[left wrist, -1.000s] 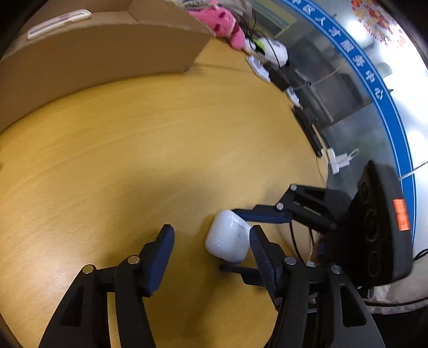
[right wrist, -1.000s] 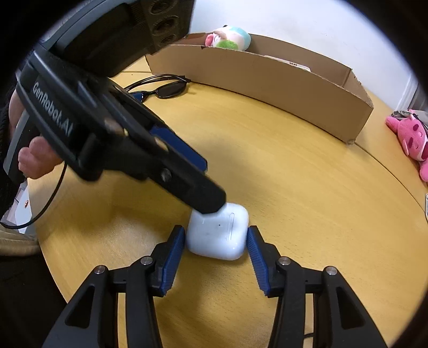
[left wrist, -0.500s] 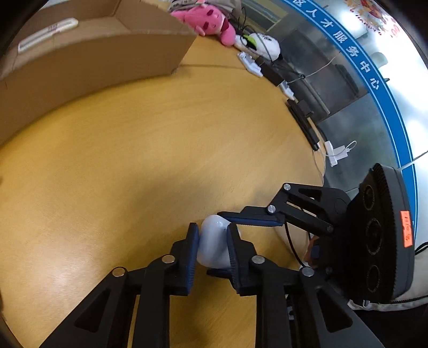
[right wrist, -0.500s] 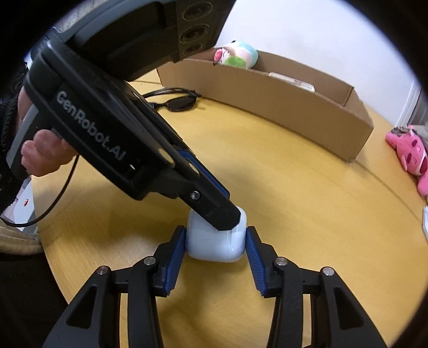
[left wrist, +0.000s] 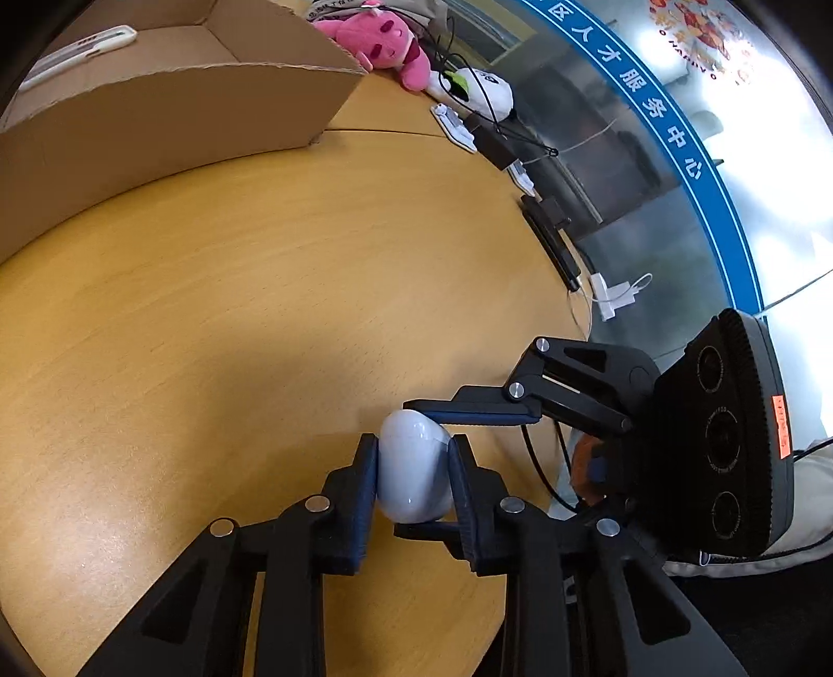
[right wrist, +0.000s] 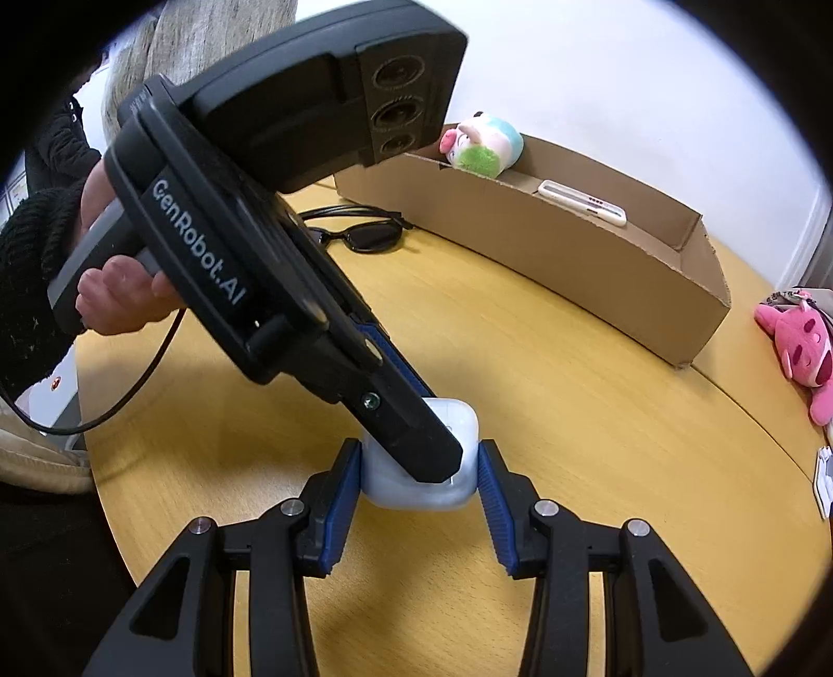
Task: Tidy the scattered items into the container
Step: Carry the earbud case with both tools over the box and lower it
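A white earbud case (left wrist: 414,476) sits between the fingers of my left gripper (left wrist: 413,481), which is shut on it near the table's front edge. In the right wrist view the case (right wrist: 461,468) also lies between the blue pads of my right gripper (right wrist: 419,481), partly hidden by the left gripper's finger; the right pads stand at its sides with a small gap showing at the right pad. The cardboard box (left wrist: 172,112) stands at the back, holding a white remote (right wrist: 582,202) and a plush toy (right wrist: 481,143).
Black sunglasses (right wrist: 359,237) lie on the wooden table (right wrist: 572,364) in front of the box. A pink plush (left wrist: 380,34) lies beside the box's end, also in the right wrist view (right wrist: 799,349). Cables and chargers (left wrist: 546,229) line the far edge.
My left gripper has closed from wide open onto the earbud case. The right gripper stays around the case, and both views have lifted slightly.
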`<act>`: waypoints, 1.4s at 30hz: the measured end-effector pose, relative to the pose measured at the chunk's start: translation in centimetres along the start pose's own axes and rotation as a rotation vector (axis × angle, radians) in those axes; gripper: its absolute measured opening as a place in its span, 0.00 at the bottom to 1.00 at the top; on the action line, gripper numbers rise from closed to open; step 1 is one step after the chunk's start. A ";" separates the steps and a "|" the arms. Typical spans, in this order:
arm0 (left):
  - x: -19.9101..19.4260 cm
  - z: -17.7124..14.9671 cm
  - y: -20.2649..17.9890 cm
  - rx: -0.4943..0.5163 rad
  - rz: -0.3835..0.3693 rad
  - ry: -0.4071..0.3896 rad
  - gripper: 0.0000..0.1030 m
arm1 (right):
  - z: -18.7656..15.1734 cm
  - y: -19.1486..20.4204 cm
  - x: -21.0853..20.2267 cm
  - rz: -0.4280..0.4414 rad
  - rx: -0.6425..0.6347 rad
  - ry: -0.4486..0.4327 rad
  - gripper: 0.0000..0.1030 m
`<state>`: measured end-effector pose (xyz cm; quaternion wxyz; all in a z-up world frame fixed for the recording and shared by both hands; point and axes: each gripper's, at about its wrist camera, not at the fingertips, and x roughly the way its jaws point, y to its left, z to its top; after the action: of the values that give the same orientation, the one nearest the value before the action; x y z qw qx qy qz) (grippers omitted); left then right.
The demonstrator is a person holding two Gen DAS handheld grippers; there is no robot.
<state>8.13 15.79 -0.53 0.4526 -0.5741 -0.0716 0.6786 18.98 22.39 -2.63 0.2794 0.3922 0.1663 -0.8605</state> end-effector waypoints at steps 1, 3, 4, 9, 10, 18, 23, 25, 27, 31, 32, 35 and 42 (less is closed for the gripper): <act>0.0 0.1 -0.1 0.001 0.006 0.002 0.26 | 0.1 -0.1 0.0 0.002 -0.004 0.004 0.42; 0.0 0.4 -0.4 0.013 0.037 0.005 0.24 | 0.3 -0.4 0.3 0.000 -0.016 0.019 0.42; -0.1 0.5 -0.5 0.019 0.051 0.006 0.23 | 0.5 -0.5 0.6 -0.002 -0.022 0.028 0.42; -1.3 2.2 -0.2 0.032 0.100 -0.007 0.23 | 2.6 -1.1 1.4 -0.015 -0.057 0.053 0.42; -1.6 2.6 -0.3 0.037 0.104 -0.014 0.24 | 3.2 -1.6 1.5 -0.018 -0.063 0.051 0.42; -5.8 7.6 -0.2 0.101 0.149 -0.077 0.24 | 9.8 -4.7 1.5 -0.049 -0.104 0.007 0.42; -8.6 10.3 0.6 0.109 0.173 -0.111 0.24 | 13.7 -7.2 2.0 -0.038 -0.120 -0.026 0.42; -9.6 11.4 1.0 0.108 0.180 -0.125 0.24 | 14.2 -7.6 1.7 -0.026 -0.132 -0.028 0.42; -10.7 13.0 1.4 0.107 0.192 -0.141 0.24 | 16.1 -8.9 2.1 -0.018 -0.150 -0.022 0.42; -12.5 16.3 2.3 0.109 0.231 -0.157 0.25 | 19.6 -11.7 3.4 0.014 -0.174 -0.006 0.42; -12.9 17.1 2.6 0.108 0.240 -0.159 0.25 | 20.4 -12.3 3.7 0.020 -0.181 0.000 0.42; -13.9 19.7 4.0 0.096 0.265 -0.158 0.25 | 23.0 -13.9 4.9 0.036 -0.209 0.024 0.41; -14.6 23.6 9.2 0.043 0.280 -0.129 0.25 | 26.9 -16.6 9.4 0.074 -0.238 0.063 0.41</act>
<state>-17.68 10.30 12.02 0.3602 -0.5236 -0.0052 0.7720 -11.90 18.62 8.41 0.3503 0.3888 0.2613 -0.8111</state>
